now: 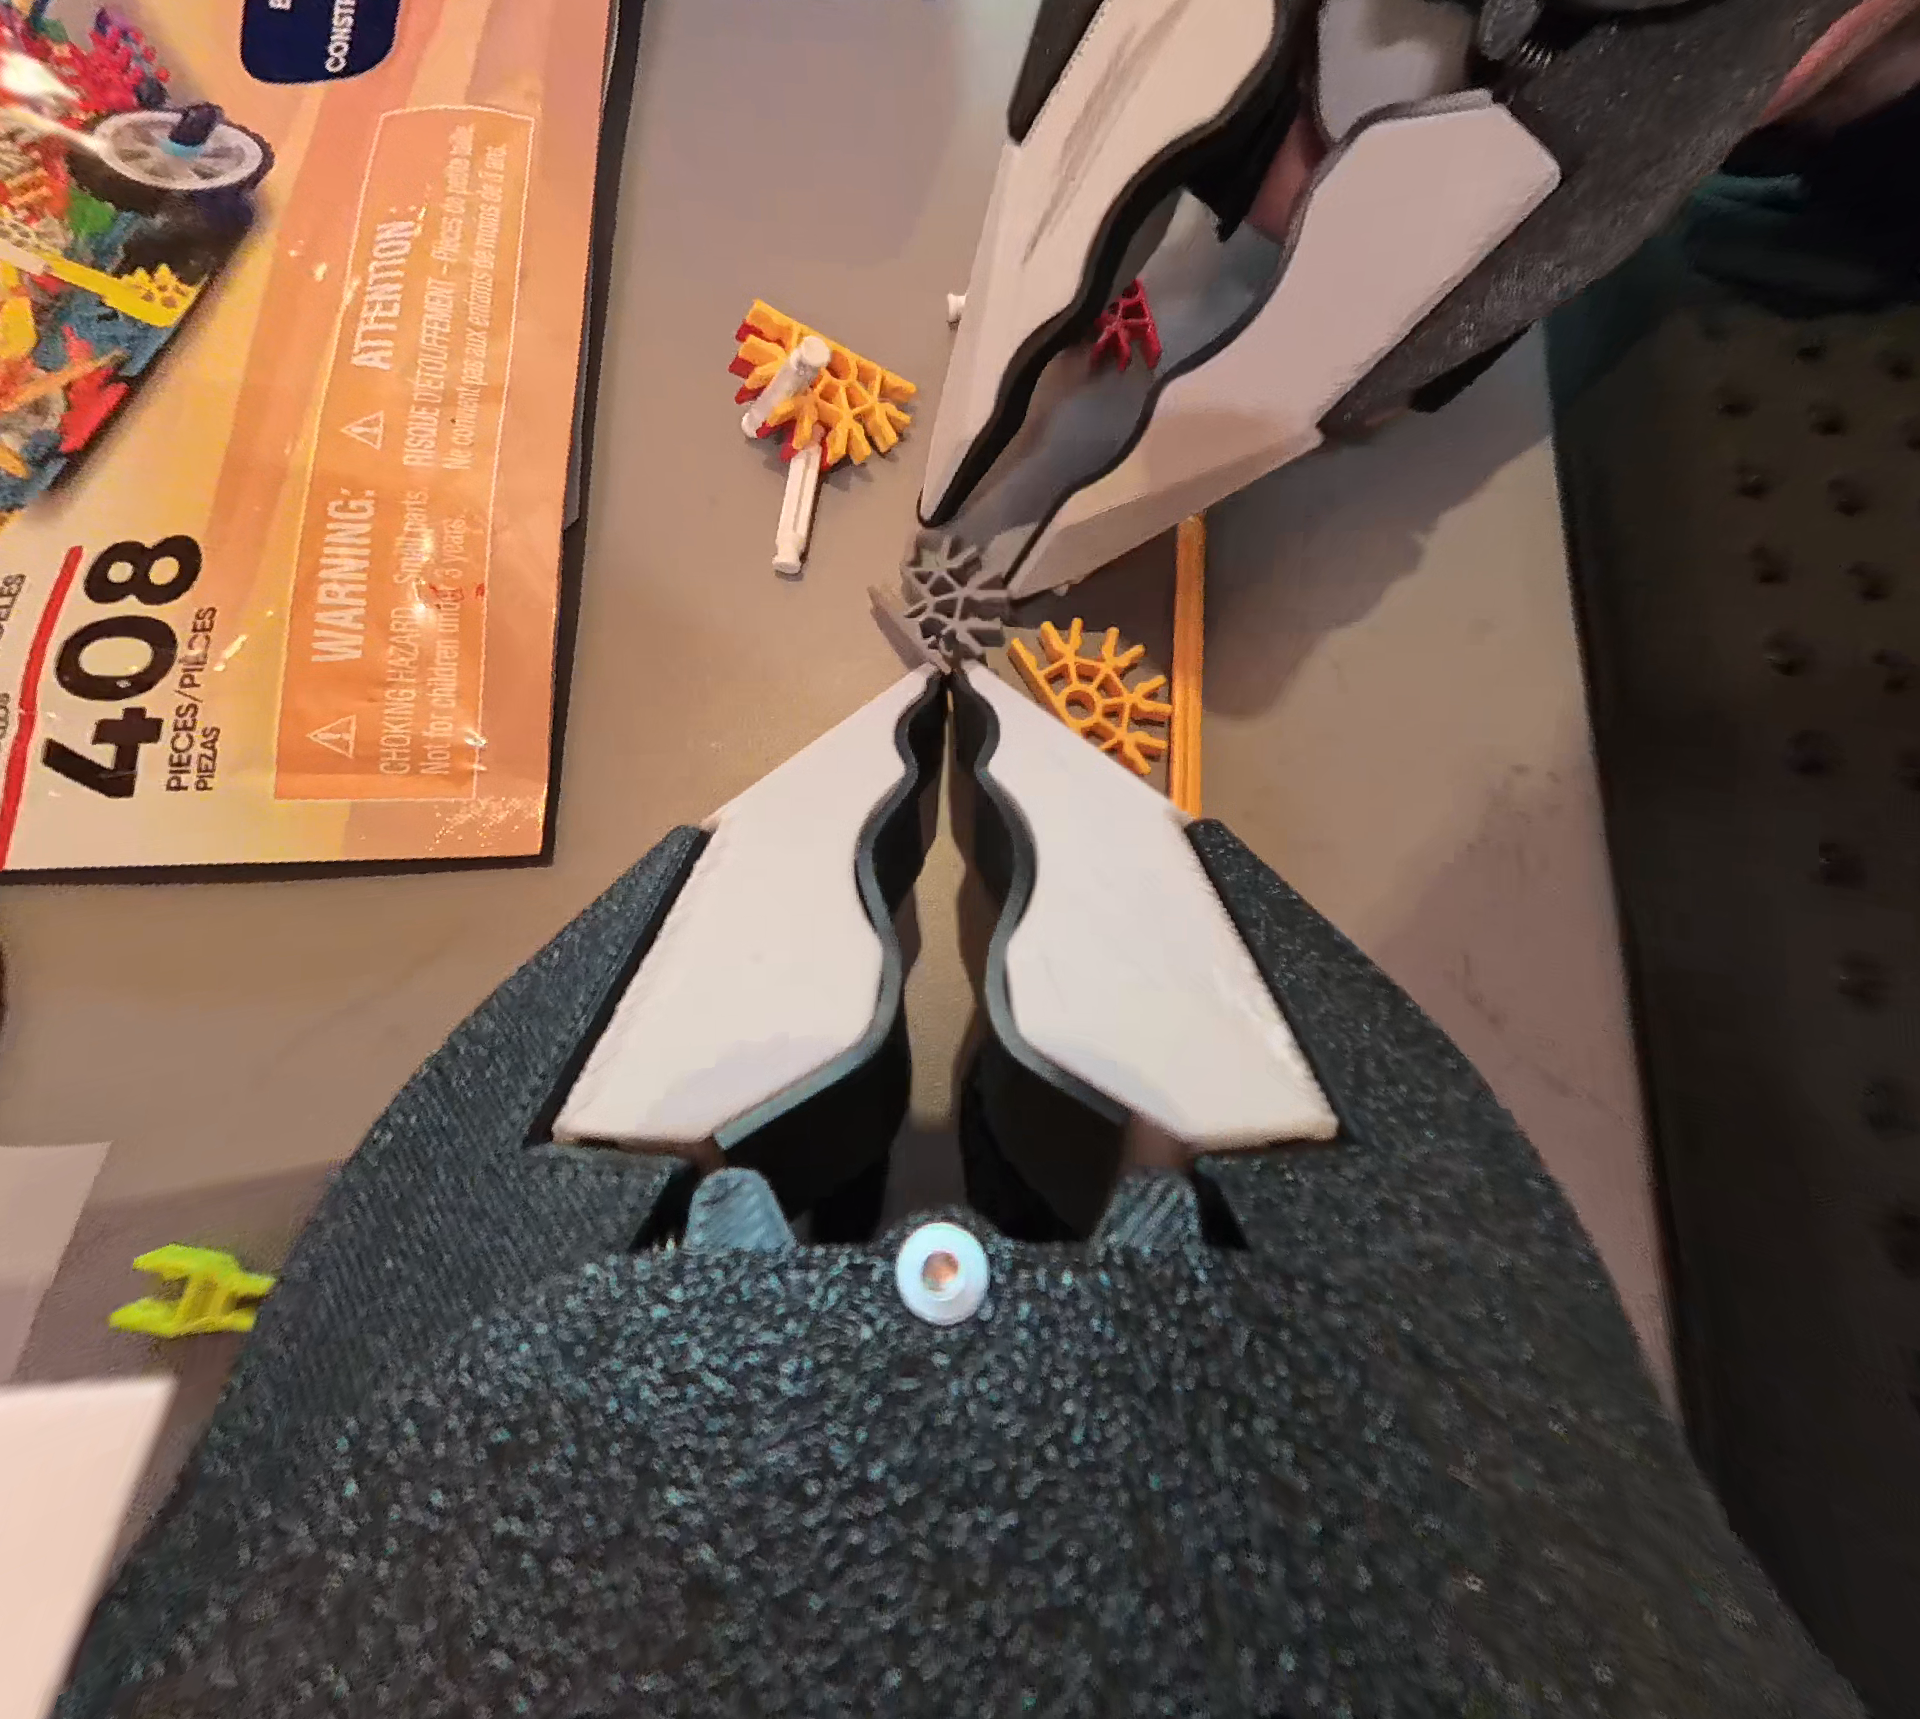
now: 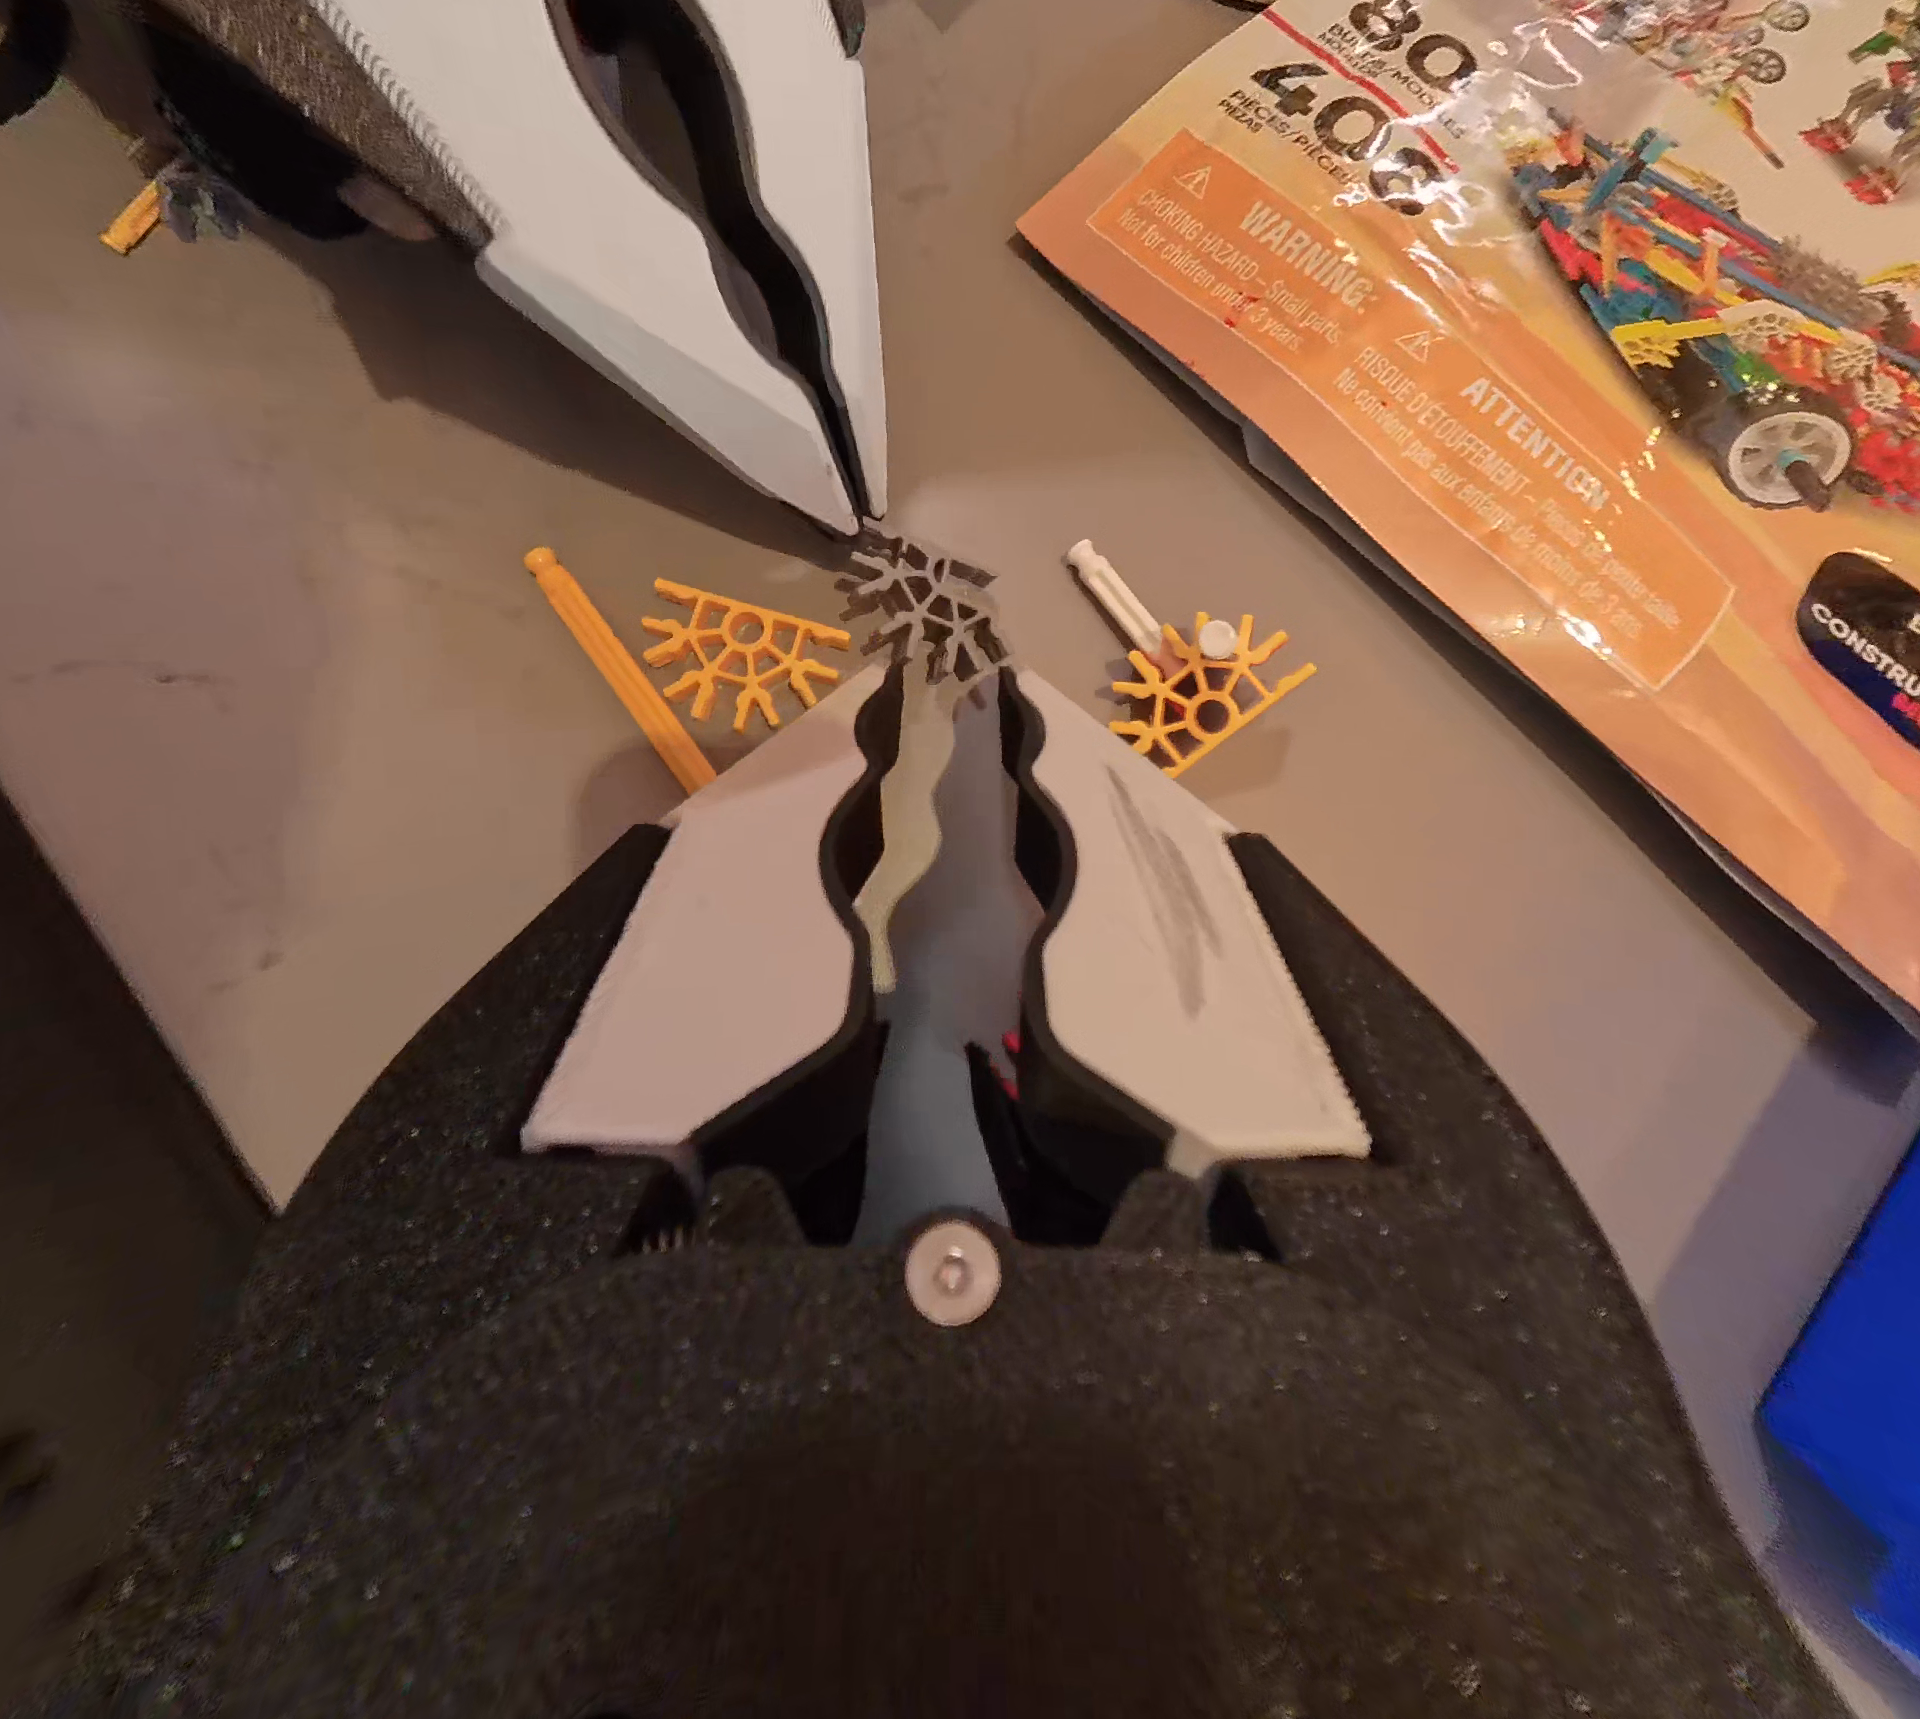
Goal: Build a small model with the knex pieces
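Grippers meet tip to tip over a grey connector (image 1: 951, 604): left gripper (image 1: 948, 677) from 6 o'clock pinches it, right gripper (image 1: 977, 552) from 1 o'clock grips too. Red piece (image 1: 1127, 329) behind right fingers is half hidden.

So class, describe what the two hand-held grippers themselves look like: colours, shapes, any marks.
Left hand-held gripper: black speckled, textured body, silver screw, two pale grey tapered fingers with wavy black-lined inner edges. Right hand-held gripper: same build, with grey scuff streaks on one finger.
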### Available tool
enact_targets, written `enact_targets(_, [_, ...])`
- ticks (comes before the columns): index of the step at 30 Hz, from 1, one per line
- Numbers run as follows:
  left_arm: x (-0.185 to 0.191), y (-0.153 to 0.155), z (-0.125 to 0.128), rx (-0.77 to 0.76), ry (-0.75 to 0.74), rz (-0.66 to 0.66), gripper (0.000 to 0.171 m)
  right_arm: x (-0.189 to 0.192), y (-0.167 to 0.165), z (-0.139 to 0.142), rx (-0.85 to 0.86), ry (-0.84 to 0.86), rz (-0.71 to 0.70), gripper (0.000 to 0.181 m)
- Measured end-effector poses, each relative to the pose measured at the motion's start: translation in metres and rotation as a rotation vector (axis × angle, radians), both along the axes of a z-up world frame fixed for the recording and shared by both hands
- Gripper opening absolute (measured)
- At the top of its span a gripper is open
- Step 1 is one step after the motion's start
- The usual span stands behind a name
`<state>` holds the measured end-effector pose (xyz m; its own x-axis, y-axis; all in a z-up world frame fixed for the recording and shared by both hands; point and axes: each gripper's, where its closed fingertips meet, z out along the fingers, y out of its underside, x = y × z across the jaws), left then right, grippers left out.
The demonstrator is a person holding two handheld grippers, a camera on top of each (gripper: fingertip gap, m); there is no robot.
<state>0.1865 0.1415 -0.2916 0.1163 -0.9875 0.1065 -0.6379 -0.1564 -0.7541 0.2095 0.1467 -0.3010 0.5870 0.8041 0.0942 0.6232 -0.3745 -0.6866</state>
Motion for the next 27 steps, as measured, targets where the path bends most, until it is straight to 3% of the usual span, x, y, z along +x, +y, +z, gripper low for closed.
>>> enact_targets(8, [0.001,0.000,0.011,-0.199,-0.089,0.052,0.000,-0.002,0.002,0.008,0.234,-0.163,0.107,0.024])
enact_targets(10, [0.001,-0.001,0.013,-0.244,-0.107,0.064,0.000,-0.006,0.003,0.011,0.294,-0.177,0.130,0.012])
enact_targets(14, [0.001,0.000,0.015,-0.293,-0.130,0.078,0.000,-0.007,0.004,0.014,0.339,-0.211,0.170,0.005])
enact_targets(18, [0.001,-0.003,0.009,-0.230,-0.079,0.068,0.000,-0.009,0.004,0.020,0.388,-0.293,0.264,0.005])
enact_targets(21, [-0.004,0.001,0.010,-0.101,-0.045,0.067,0.000,-0.008,0.005,0.021,0.369,-0.376,0.324,0.005])
enact_targets(24, [-0.007,0.010,0.020,0.032,-0.069,0.091,0.016,-0.014,0.005,0.031,0.256,-0.210,0.296,0.005])
enact_targets(27, [-0.005,0.006,0.030,0.045,-0.163,0.083,0.021,-0.023,0.002,0.041,0.112,0.039,0.233,0.005])
